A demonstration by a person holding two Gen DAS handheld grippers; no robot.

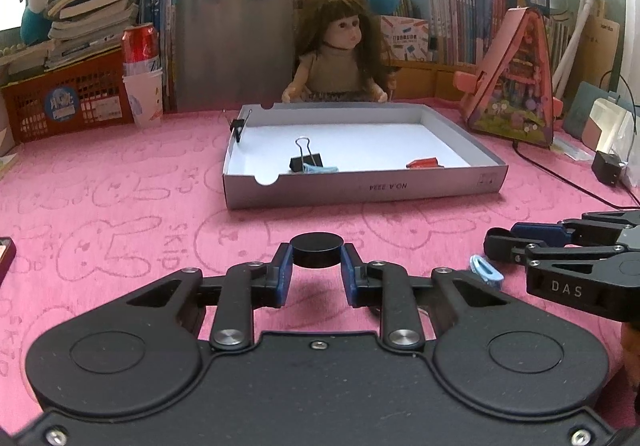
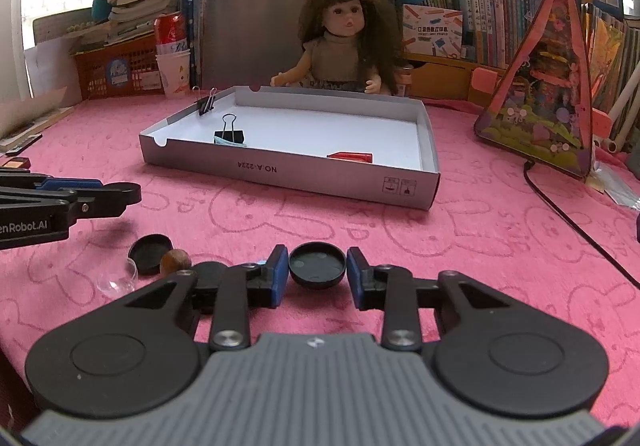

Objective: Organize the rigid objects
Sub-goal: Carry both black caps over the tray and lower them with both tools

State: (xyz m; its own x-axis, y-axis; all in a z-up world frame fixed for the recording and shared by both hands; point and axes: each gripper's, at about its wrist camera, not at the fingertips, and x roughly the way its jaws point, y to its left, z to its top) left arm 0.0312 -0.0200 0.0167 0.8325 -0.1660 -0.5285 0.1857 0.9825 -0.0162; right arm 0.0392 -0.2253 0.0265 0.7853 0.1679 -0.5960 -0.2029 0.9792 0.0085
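In the left wrist view, the left gripper (image 1: pixel 317 260) was clamped on a small round black disc-shaped cap (image 1: pixel 317 249), its blue pads pressing the cap's left and right sides, so the cap sat at the very tips of the fingers, apparently raised a little off the pink rabbit-patterned tablecloth (image 1: pixel 120 206). Straight ahead along the fingers lay the shallow grey cardboard box tray (image 1: pixel 360 188), its long side running across the view; inside it were a black binder clip (image 1: pixel 306 160) with a pale blue clip touching it, and a flat red piece (image 1: pixel 426 163) near the front wall. The right gripper (image 1: pixel 504 246) came in from the right edge, near a light blue paper clip (image 1: pixel 486 268) on the cloth. In the right wrist view, the right gripper (image 2: pixel 318 266) held a second round black cap (image 2: pixel 317 264), shown hollow side up, between its blue pads; the pads looked to be in contact at both sides, so I judged it gripped. The tray (image 2: pixel 280 170) lay ahead and slightly left, turned at an angle, with its nearest wall facing the fingers. Left of the right gripper, on the cloth, lay another black cap (image 2: pixel 151 252), a brown nut-like ball (image 2: pixel 175 261) and a clear dome (image 2: pixel 117 279). Both hands seemed about equally near the tray; each cap would need carrying forward over the front wall.
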